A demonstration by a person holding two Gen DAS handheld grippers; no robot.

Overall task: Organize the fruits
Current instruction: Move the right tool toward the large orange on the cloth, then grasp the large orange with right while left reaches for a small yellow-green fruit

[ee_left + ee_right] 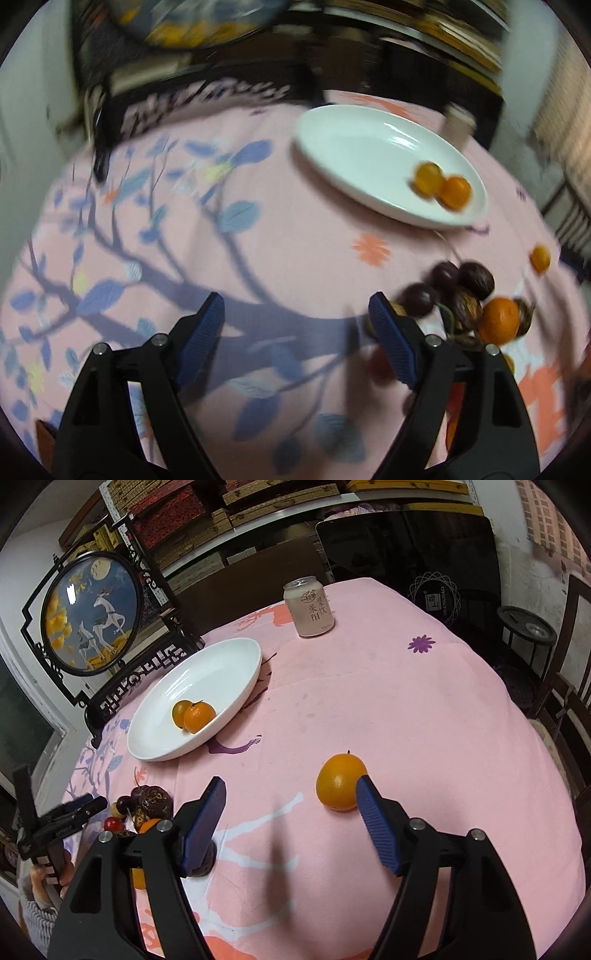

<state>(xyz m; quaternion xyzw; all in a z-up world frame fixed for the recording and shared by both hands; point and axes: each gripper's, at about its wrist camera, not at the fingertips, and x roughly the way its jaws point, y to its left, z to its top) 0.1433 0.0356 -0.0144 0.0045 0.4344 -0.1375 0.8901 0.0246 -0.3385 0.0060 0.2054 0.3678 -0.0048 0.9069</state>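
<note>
A white oval plate (229, 657) holds two small oranges (194, 715); it also shows in the left wrist view (354, 147) with the oranges (443, 184). A loose orange (339, 784) lies on the pink cloth just ahead of my right gripper (290, 797), which is open and empty, its right finger touching or just in front of the fruit. A pile of dark fruits and an orange (465, 299) lies right of my left gripper (297, 310), which is open and empty. The pile (147, 805) and the left gripper (79, 805) show at the left of the right wrist view.
A drink can (309, 607) stands at the table's far side. A framed round deer picture (92, 616) stands behind the plate. Another small orange (540, 259) lies near the table's right edge. Dark furniture and a chair (561, 701) surround the table.
</note>
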